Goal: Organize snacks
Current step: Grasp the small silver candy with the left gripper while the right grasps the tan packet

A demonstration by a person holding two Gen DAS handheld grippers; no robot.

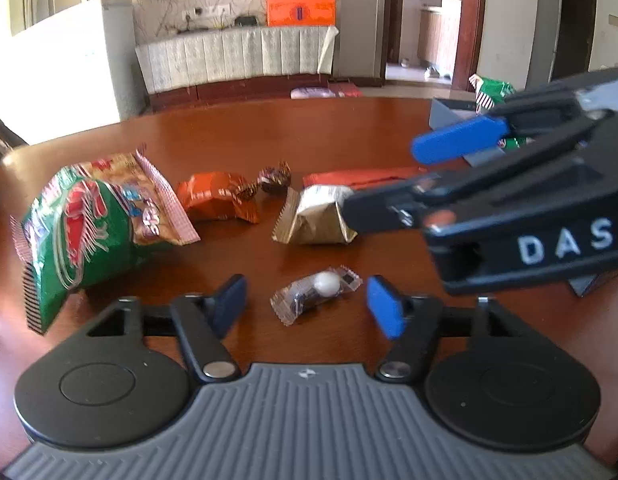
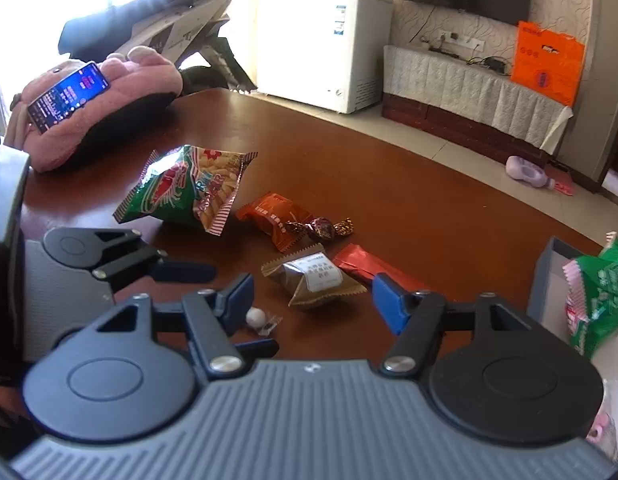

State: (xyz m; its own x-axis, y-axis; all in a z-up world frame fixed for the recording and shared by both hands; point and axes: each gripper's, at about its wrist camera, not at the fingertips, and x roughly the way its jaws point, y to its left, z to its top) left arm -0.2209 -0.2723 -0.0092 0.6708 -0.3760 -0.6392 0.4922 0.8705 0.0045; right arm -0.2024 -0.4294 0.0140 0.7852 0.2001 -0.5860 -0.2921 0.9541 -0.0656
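While both grippers' fingers stand open and empty, the right gripper (image 1: 393, 176) hides the gold packet's (image 1: 313, 216) edge.

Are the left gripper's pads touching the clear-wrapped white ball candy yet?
Apart. The left wrist view shows the white ball candy lying on the table between the left gripper pads, with bare wood visible on both sides of its wrapper.

Green chip bag (image 1: 85, 236): puffed, lying at 9 o'clock. Orange packet (image 1: 215, 198) and twisted dark candy (image 1: 274, 179): touching, sitting at 12 o'clock. Gold-brown sachet (image 1: 313, 216): creased, resting centre. Red foil pack (image 1: 361, 178): lying flat at 1 o'clock. Clear-wrapped white ball sweet (image 1: 315, 292): lying at 6 o'clock. Second green bag (image 2: 597, 300): apparently standing in the grey tray (image 2: 549, 280), 3 o'clock.
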